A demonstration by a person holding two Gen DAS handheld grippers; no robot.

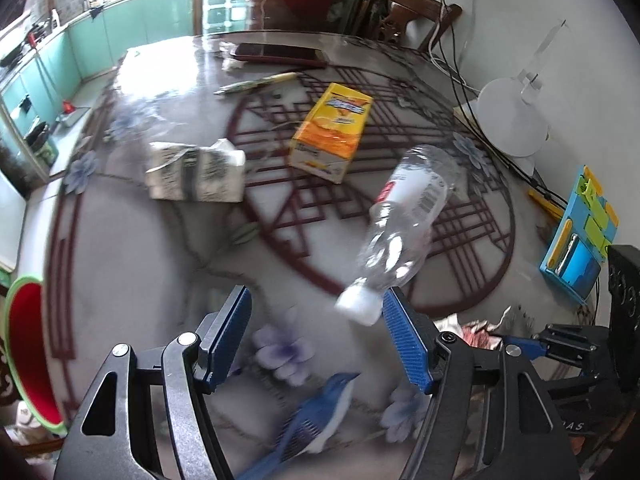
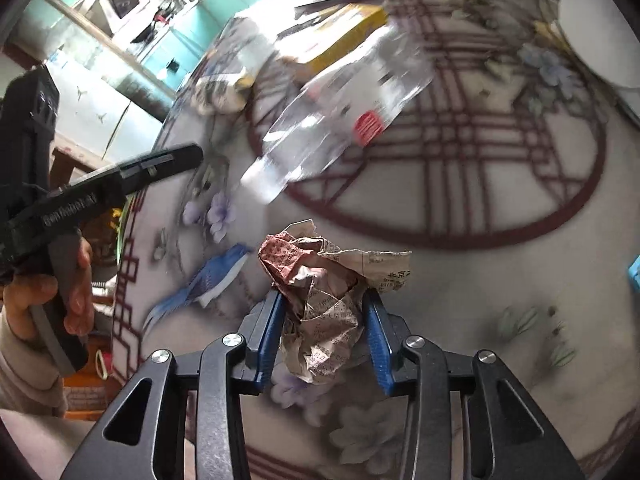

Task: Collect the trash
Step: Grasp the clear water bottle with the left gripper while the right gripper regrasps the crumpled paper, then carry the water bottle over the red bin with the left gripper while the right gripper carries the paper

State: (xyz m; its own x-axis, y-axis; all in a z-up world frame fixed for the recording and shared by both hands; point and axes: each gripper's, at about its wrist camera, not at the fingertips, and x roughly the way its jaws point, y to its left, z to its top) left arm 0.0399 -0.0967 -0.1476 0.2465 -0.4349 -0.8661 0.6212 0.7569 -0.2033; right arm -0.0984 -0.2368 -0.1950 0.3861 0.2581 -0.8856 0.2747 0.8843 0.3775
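A clear plastic bottle (image 1: 404, 224) with a white cap lies on the patterned table, its cap just ahead of my left gripper's right finger. My left gripper (image 1: 316, 320) is open and empty. The bottle also shows blurred in the right wrist view (image 2: 340, 112). My right gripper (image 2: 324, 320) is shut on a crumpled newspaper ball (image 2: 324, 292), which also shows partly in the left wrist view (image 1: 476, 330). A yellow carton (image 1: 332, 132) and a grey-white carton (image 1: 196, 172) lie farther back. A red bin with a green rim (image 1: 30, 352) stands off the table's left edge.
A phone (image 1: 280, 54) and a pen (image 1: 256, 82) lie at the far side. A white lamp base (image 1: 512, 120) with cables and a blue box (image 1: 580, 240) are at the right. The left gripper's body (image 2: 60, 208) sits left of the right gripper.
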